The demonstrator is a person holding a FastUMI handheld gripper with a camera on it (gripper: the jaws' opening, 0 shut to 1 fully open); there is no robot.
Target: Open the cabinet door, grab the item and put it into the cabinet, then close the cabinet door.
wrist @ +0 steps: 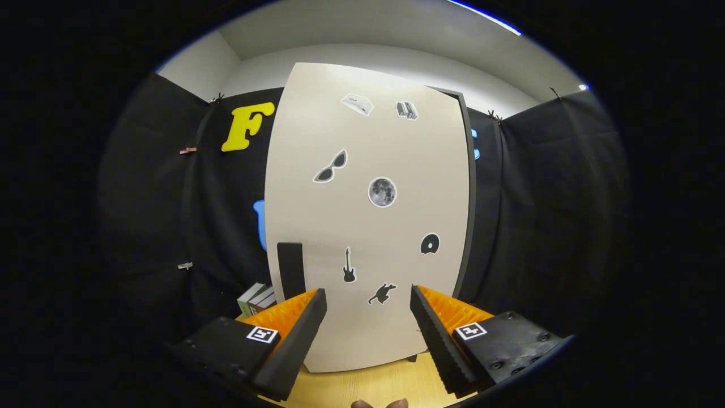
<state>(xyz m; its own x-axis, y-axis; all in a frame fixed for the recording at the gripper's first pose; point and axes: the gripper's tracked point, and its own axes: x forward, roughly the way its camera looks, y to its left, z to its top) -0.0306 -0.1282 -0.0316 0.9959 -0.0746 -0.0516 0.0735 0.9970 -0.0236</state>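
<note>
Cabinet door (368, 226) stands upright just ahead of the tongs (368, 314), its long axis running top to bottom and its pale flat face turned straight toward the camera. It looks shut against the dark cabinet body (469, 198), whose thin dark edge shows along the door's right side. A dark upright handle (290, 269) sits low on the door near its left edge, just above and beyond the left finger (294, 334). Small stickers are scattered over the face: sunglasses (331, 167), a moon (382, 191), a disc (430, 244), a guitar (349, 266) and a small leaping animal shape (383, 293), with two more stickers (380, 106) near the top. The tongs are spread wide with nothing between them; the left finger and right finger (439, 334) frame the lower middle of the door without touching it, and the guitar and animal stickers fall in the gap between the fingertips. The door's bottom edge meets a light wooden table (362, 388) that runs between and below the fingers. To the left of the door, beyond the left finger, a few small boxes (256, 298) stand on the table against the black cloth wall (170, 215). Fingertips of a person's hand (378, 403) peek in at the very bottom, below the tongs
</note>
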